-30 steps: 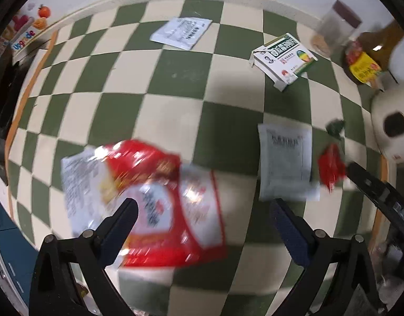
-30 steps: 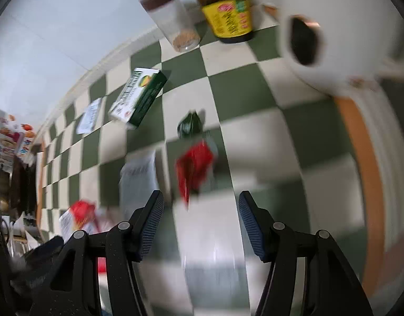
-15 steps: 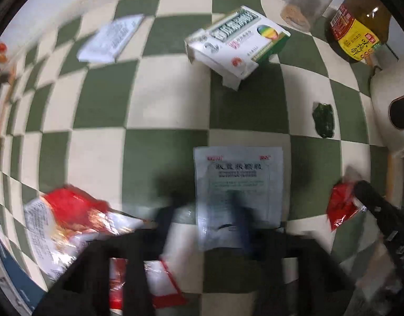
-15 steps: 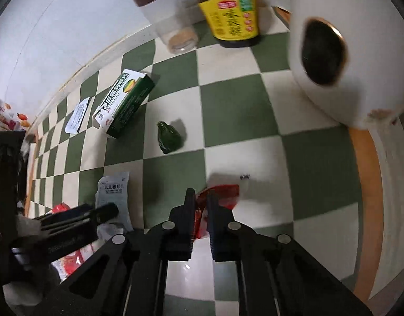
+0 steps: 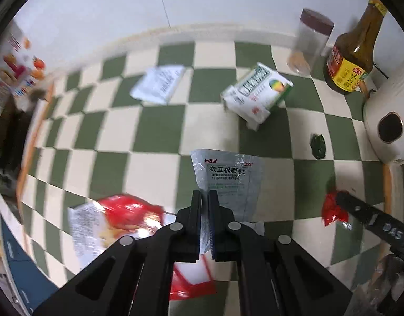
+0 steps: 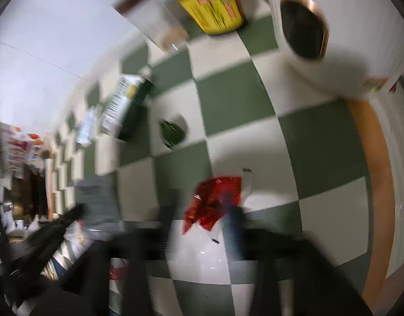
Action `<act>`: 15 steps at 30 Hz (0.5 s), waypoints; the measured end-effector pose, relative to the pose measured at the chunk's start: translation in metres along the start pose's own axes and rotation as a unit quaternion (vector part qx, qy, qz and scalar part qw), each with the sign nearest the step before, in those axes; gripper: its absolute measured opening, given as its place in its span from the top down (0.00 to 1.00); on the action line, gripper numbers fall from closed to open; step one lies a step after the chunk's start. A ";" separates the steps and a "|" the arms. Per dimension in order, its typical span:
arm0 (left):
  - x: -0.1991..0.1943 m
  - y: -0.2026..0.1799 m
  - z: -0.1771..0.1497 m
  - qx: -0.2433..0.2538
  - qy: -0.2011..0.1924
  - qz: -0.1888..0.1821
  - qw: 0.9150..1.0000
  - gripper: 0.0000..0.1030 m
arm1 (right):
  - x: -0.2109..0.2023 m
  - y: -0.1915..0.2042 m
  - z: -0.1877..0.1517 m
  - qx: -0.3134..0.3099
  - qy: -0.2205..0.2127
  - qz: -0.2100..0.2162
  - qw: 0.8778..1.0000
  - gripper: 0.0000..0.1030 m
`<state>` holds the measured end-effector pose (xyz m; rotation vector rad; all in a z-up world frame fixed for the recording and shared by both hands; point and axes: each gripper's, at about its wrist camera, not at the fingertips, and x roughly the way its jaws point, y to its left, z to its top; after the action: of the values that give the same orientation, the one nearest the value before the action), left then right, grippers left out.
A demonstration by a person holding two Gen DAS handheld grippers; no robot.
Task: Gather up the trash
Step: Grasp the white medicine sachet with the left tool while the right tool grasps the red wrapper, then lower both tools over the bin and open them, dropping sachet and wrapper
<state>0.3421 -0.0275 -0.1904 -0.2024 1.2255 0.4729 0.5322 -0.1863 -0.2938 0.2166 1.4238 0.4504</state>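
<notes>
Pinching a silvery-grey printed foil sachet (image 5: 229,181), the left gripper (image 5: 205,197) holds it lifted off the green-and-cream checked tabletop (image 5: 160,123). The right gripper (image 6: 202,216), blurred, is opening with a crumpled red plastic wrapper (image 6: 215,200) lying between its fingers.

Two wrist fisheyes, both angled steeply down at the checkered tabletop (image 5: 160,129), close range.
Left cam looks along its fingers toward the back wall (image 5: 123,13); right cam sits to its right, blurred. Shared: green-white box (image 5: 257,92) (image 6: 125,105), sauce bottle (image 5: 352,60) (image 6: 215,8), red wrapper (image 5: 332,209) (image 6: 215,197).
</notes>
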 end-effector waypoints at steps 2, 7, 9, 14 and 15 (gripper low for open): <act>0.006 -0.008 0.005 0.006 -0.005 0.009 1.000 0.98 | 0.006 0.007 -0.002 -0.019 -0.015 -0.011 1.000 0.51; 0.005 -0.003 0.005 0.004 -0.007 0.008 1.000 0.98 | 0.014 0.027 -0.008 -0.069 -0.030 -0.034 0.997 0.84; 0.003 0.000 0.004 0.003 -0.014 0.006 1.000 0.98 | 0.004 0.033 -0.015 -0.077 -0.047 -0.035 0.995 0.85; -0.019 0.012 -0.012 0.005 -0.042 0.004 0.999 0.98 | -0.040 0.054 -0.044 -0.109 -0.094 -0.041 0.989 0.85; -0.028 0.018 -0.021 0.004 -0.050 0.003 0.999 0.98 | -0.048 0.058 -0.052 -0.114 -0.101 -0.042 0.987 0.85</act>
<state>0.3093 -0.0265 -0.1693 -0.1661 1.1310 0.4778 0.4674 -0.1606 -0.2341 0.0161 1.1672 0.5044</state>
